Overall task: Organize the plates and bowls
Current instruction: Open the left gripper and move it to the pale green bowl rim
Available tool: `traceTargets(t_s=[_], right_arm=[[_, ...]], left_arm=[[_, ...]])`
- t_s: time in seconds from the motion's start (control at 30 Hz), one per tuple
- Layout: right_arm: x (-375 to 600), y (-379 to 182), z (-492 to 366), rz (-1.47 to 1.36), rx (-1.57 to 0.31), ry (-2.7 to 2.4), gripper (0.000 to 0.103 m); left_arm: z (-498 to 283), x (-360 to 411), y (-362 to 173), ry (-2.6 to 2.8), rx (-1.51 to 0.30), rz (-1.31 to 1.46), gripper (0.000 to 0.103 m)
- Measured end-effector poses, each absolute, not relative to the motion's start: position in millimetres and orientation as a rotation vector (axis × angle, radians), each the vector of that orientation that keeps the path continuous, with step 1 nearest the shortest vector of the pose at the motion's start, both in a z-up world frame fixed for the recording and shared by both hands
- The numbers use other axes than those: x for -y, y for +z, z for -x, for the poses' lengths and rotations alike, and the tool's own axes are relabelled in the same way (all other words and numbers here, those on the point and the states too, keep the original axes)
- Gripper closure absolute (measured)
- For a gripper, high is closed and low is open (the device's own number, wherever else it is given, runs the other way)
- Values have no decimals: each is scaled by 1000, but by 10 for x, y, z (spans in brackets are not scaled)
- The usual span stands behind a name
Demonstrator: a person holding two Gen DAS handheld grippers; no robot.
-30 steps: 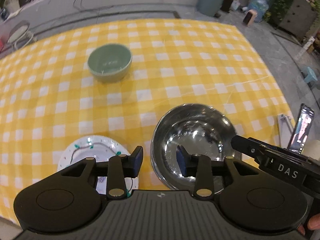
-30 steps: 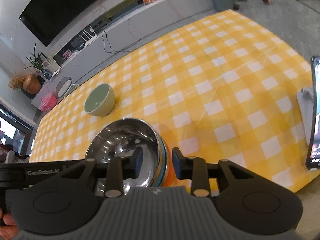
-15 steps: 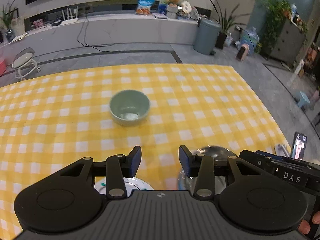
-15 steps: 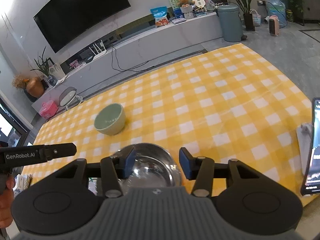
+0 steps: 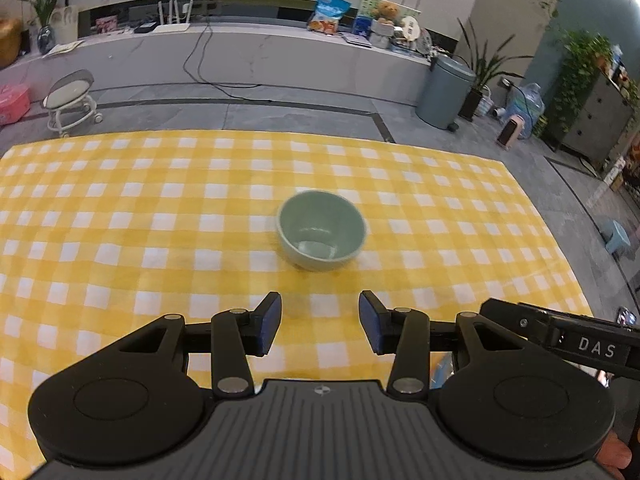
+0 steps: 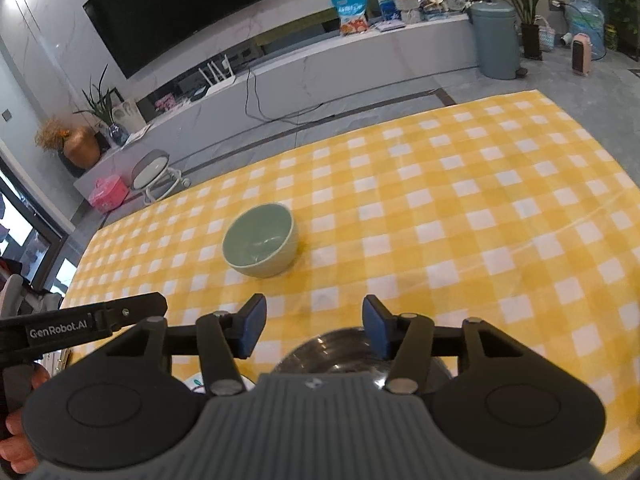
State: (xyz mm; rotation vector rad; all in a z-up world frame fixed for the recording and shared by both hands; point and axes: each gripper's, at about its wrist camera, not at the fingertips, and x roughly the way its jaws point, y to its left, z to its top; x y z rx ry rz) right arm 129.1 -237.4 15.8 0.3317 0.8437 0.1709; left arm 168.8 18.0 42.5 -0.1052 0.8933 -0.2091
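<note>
Far left in the right view: left gripper's arm (image 6: 96, 322) poking in, a hand (image 6: 18, 438) wrapped round its handle. Just a sliver of white plate (image 6: 196, 384) peeking out under the right gripper's body, so probably parked near the front edge. Left gripper (image 5: 319, 322) released, nothing between the pads, aimed straight at the green bowl (image 5: 322, 230). Looks lined up on purpose, likely the next pick. Bowl sitting upright and empty, alone mid-table on the yellow check cloth (image 5: 120, 208), well apart from everything else, so no clutter to dodge. Right gripper (image 6: 314, 326) with jaws opening, nothing pinched. Steel bowl (image 6: 340, 354) right below it, close to the near edge, free of the pads, looks set down. Off the right: phone (image 5: 626, 316) at the table edge, barely visible.
</note>
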Motion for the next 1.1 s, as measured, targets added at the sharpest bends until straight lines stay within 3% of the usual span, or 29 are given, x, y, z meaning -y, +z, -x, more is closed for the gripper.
traceTargets(t_s=[0.47,0.87,1.0,1.1], right_arm=[[2230,57,-1958,-266,-956,180,45],[1863,-221,-2667,-280,-1069,195,46],[1832,-368,-2850,-324,-1112,170,57],[1823,-477,-2927,-386,-1134,152,66]], left_arm=[[-2230,-426,226,-195,-903,251,52],[-2802,-404,-234,-131,-1018,406,52],[-2918,-410,-372,-104,-1041,433,54],[-2966,-406,-435,-81,-1050,425,62]])
